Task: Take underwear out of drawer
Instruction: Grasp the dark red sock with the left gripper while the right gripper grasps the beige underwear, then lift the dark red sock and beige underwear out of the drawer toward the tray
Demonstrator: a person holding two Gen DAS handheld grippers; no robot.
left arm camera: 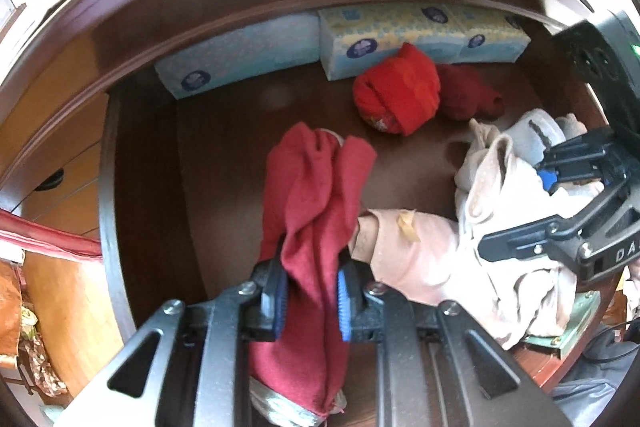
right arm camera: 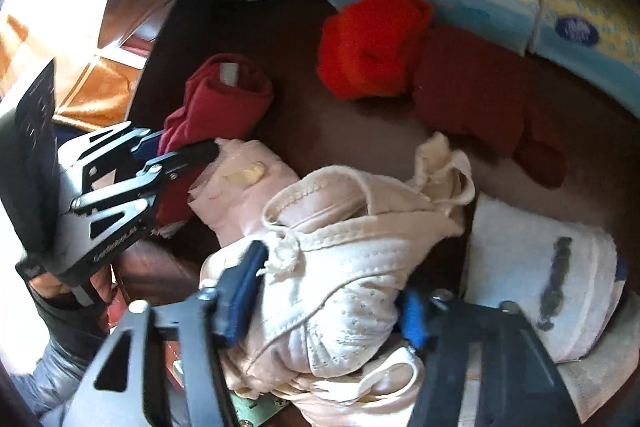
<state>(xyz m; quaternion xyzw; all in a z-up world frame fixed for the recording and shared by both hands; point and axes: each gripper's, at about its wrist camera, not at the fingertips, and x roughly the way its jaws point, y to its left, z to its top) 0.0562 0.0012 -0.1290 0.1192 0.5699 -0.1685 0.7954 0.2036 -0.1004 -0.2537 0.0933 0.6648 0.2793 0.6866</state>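
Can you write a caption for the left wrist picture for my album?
Left gripper jaws pinch a dark red garment above the open drawer.

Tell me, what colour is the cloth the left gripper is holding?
Dark red; the cloth shows best in the left wrist view, pinched in the left gripper.

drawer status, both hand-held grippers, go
Left hand-held gripper shut on dark red underwear, lifted off drawer floor. Right hand-held gripper straddling cream bra, pads touching. Nothing blocking.
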